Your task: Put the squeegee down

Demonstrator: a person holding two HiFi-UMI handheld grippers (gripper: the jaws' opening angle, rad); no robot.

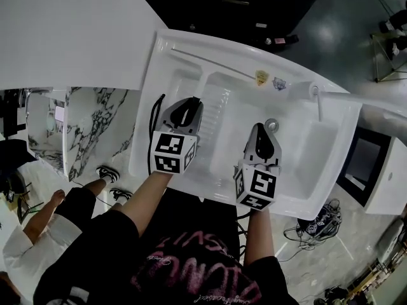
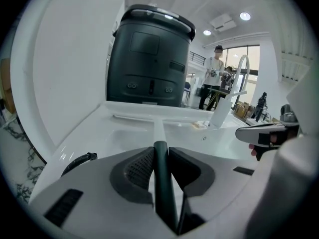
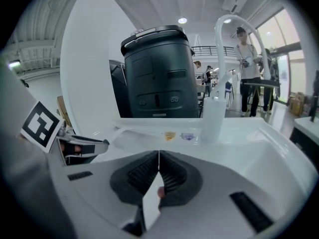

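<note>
White sink [image 1: 331,164] under both tools. The left gripper [image 2: 160,151] is clamped on the one squeegee [image 2: 163,183] by its dark handle, blade out ahead near the sink's far edge. The right gripper [image 3: 159,156] is pinched together on one thin white card [image 3: 151,203]. One tap [image 3: 213,118] stands ahead of it.

The left tool [image 2: 160,151] has its jaws closed on the dark squeegee handle [image 2: 163,183], which runs straight up between the pads from 6 o'clock. Beyond lies a white sink [image 2: 134,128], with a big dark bin [image 2: 149,59] at 12 o'clock and a curved tap [image 2: 239,78] at 2 o'clock. The right tool [image 2: 266,133] pokes in at 3 o'clock, and a black cable [image 2: 79,161] sits at 8 o'clock.
</note>
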